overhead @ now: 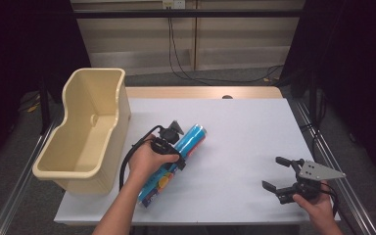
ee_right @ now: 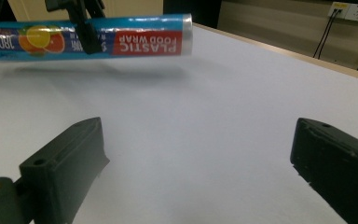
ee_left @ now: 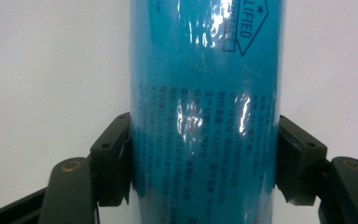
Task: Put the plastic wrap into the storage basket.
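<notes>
Glossy film-wrapped roll (ee_left: 205, 116), matt table (overhead: 245, 142)

Table (overhead: 240, 127): we find its white top bare across the centre, the far half and the right side; passage is free there.

Beige tub (overhead: 85, 132): it stands tall at the left edge and walls off that side; its open top gives room from above.

Roll of plastic food wrap (overhead: 176, 164): it runs diagonally just right of the tub, clamped in the left gripper (overhead: 169, 139), and together they narrow the lane beside the tub.

Right gripper (overhead: 279, 174): it sits at the near right with jaws spread, and we see bare table between and ahead of them.
</notes>
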Motion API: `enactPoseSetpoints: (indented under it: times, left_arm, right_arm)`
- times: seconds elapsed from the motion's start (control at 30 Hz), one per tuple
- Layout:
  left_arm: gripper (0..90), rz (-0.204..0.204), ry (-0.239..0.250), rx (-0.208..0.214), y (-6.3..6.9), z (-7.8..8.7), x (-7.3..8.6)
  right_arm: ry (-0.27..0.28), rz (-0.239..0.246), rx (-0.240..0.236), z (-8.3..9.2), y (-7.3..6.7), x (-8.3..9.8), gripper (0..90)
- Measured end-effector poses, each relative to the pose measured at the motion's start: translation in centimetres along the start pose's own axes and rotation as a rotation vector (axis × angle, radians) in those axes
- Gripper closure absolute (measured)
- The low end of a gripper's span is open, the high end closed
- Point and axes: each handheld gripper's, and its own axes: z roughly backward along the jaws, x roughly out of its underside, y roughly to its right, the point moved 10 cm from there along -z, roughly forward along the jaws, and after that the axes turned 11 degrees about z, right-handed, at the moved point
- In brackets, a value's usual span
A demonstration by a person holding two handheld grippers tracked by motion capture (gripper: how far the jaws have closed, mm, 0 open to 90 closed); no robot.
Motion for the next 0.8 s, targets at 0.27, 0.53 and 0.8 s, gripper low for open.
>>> enactPoseSetpoints:
  times: [0.27,0.53,0.8]
  left_arm:
    - [32.2,0.048,0.04,-0.007,-0.2,4.0,-0.3]
    - [32.2,0.095,0.069,-0.023,-0.7,8.4,-0.8]
    - [32.2,0.133,0.084,-0.036,-0.9,12.3,-1.3]
  right_arm:
    - [0.002,0.002,0.0,0.0,0.0,0.0,2.7]
    - [0.001,0.002,0.0,0.0,0.0,-0.1,2.7]
    - [0.004,0.0,-0.001,0.0,0.0,-0.1,2.7]
